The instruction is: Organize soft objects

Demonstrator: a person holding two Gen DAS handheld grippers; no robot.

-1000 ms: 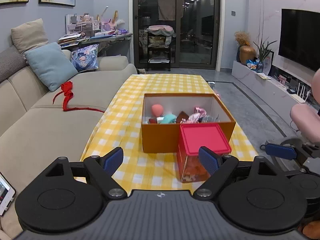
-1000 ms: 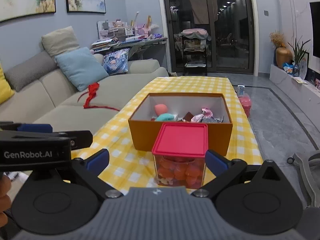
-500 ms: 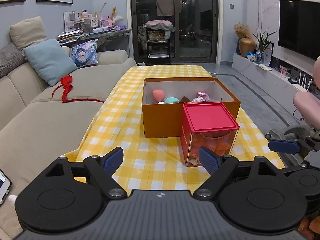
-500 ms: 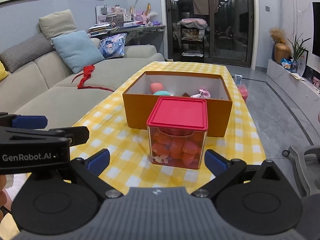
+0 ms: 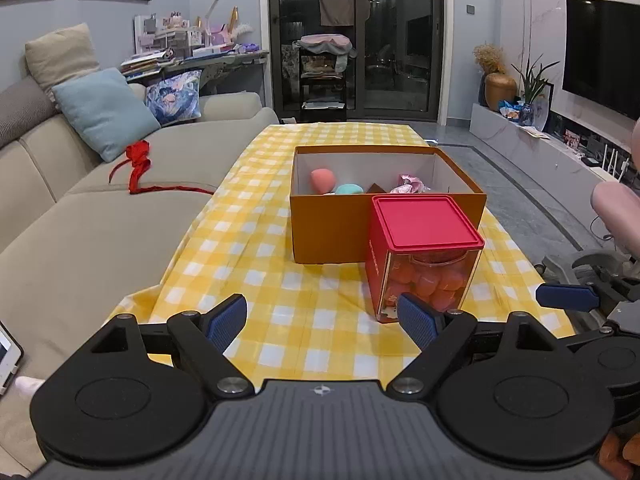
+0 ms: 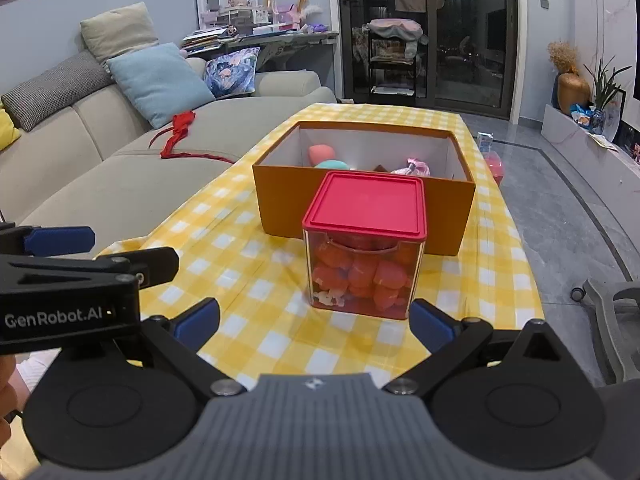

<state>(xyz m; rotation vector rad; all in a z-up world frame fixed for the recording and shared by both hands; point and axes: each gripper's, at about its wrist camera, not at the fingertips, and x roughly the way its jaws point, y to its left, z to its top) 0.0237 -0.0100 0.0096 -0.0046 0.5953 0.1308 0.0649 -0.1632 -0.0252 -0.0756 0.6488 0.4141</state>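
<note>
A clear square jar [image 5: 422, 258] [image 6: 364, 246] with a red lid stands on the yellow checked tablecloth, full of orange-pink soft pieces. Right behind it sits an open orange box [image 5: 384, 204] [image 6: 362, 186] holding a pink sponge [image 5: 322, 180] [image 6: 319, 153], a teal one [image 5: 349, 189] and a pink wrapped bundle [image 5: 408, 184]. My left gripper [image 5: 322, 318] is open above the table's near edge, left of the jar. My right gripper [image 6: 314, 322] is open, with the jar just ahead between its fingers, untouched.
A beige sofa [image 5: 92, 216] runs along the left with cushions and a red ribbon [image 5: 138, 162]. The left gripper's body [image 6: 72, 276] crosses the right wrist view at the left. A pink chair [image 5: 618, 216] stands at the right, over grey floor.
Both grippers have pulled back and dropped lower, so the jar and box sit higher in each view and are seen more from the side. Both stay open.
</note>
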